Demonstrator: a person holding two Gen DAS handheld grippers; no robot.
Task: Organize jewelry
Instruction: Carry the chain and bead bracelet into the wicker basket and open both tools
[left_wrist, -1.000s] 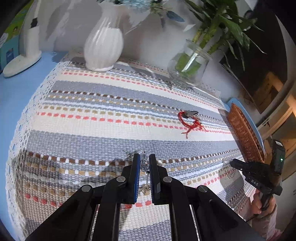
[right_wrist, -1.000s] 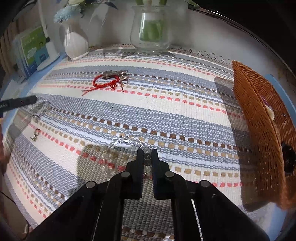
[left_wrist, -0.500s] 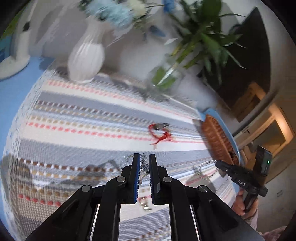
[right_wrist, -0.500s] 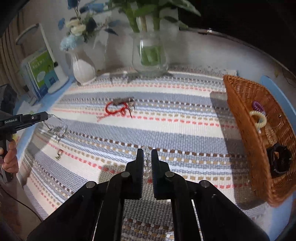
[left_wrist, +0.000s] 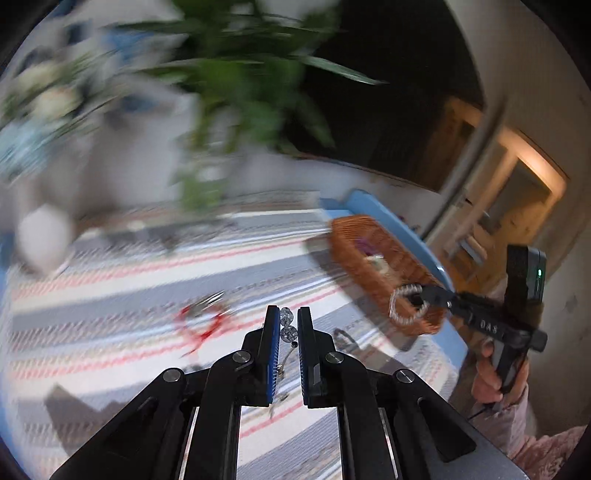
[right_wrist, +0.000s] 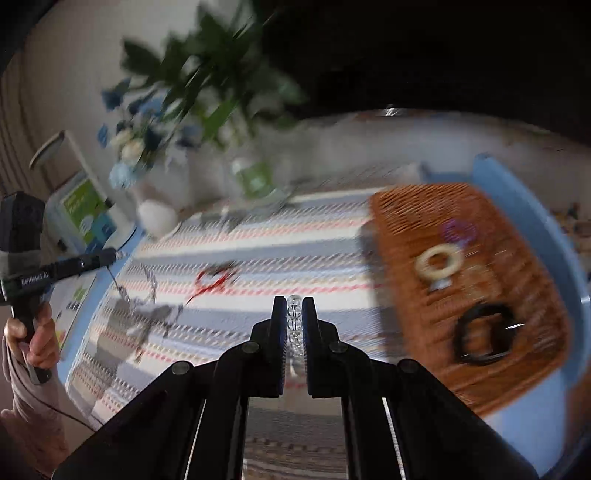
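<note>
My left gripper (left_wrist: 284, 323) pinches a silver chain necklace (left_wrist: 287, 329), dangling above the striped cloth (left_wrist: 110, 295). The red cord bracelet (right_wrist: 214, 278) lies mid-cloth. My right gripper (right_wrist: 294, 314) clamps a clear bead bracelet (right_wrist: 294, 321) near the wicker basket (right_wrist: 406, 229).

A blue table (right_wrist: 535, 206) carries a striped woven cloth (right_wrist: 295, 240) across most of its top. Ahead and to the right of the right tongs sits a wicker basket (right_wrist: 406, 221), on the table's bare blue edge. Ahead-left on the cloth lies a red cord bracelet (right_wrist: 212, 280); farther back stand a white vase (right_wrist: 157, 218) and a glass jar of greenery (right_wrist: 255, 177), both blurred.
</note>
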